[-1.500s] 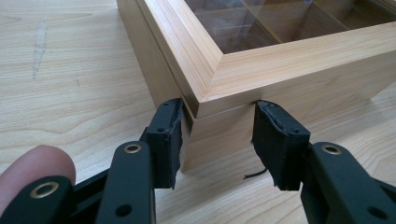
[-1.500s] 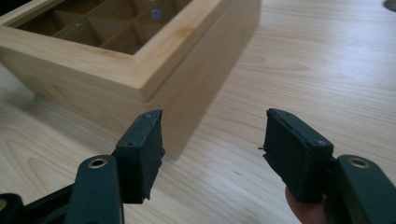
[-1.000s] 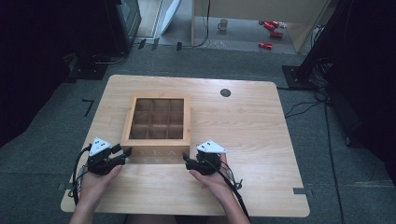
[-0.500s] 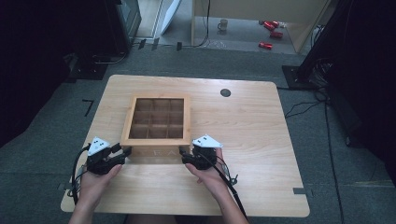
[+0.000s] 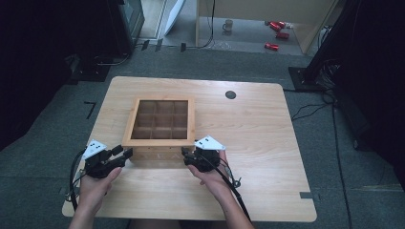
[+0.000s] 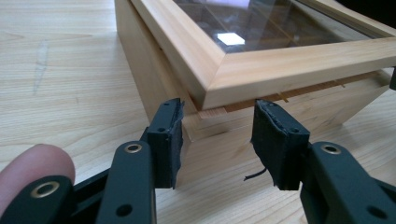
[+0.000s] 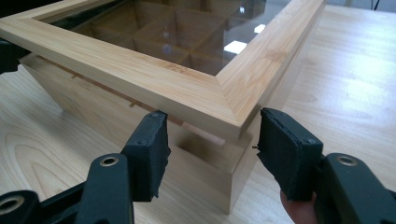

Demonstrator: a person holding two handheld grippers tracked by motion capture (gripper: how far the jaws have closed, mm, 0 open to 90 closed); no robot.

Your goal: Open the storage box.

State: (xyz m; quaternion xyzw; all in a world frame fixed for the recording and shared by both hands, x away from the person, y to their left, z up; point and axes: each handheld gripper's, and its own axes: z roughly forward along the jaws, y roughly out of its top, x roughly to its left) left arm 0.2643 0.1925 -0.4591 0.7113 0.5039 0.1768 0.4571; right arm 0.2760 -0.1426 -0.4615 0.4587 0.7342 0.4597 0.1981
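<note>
A light wooden box (image 5: 157,153) with a glass-paned lid (image 5: 162,142) and a grid of compartments stands on the table's left half. Its lid sits slightly raised at the front, leaving a gap over the base. My left gripper (image 5: 125,153) is open at the box's front left corner; in the left gripper view (image 6: 217,140) its pads (image 6: 169,140) straddle that corner below the lid (image 6: 289,70). My right gripper (image 5: 187,155) is open at the front right corner; in the right gripper view (image 7: 210,149) its jaws straddle the corner of the lid (image 7: 154,79) and base (image 7: 93,112).
The wooden table (image 5: 267,143) has a round black grommet (image 5: 230,94) at the back. Bare tabletop lies right of the box. Cables trail from both grippers over the front edge. On the floor beyond are red cans (image 5: 272,46) and a mug (image 5: 229,25).
My right gripper has edged left and forward onto the box's front right corner. The left gripper has hardly moved.
</note>
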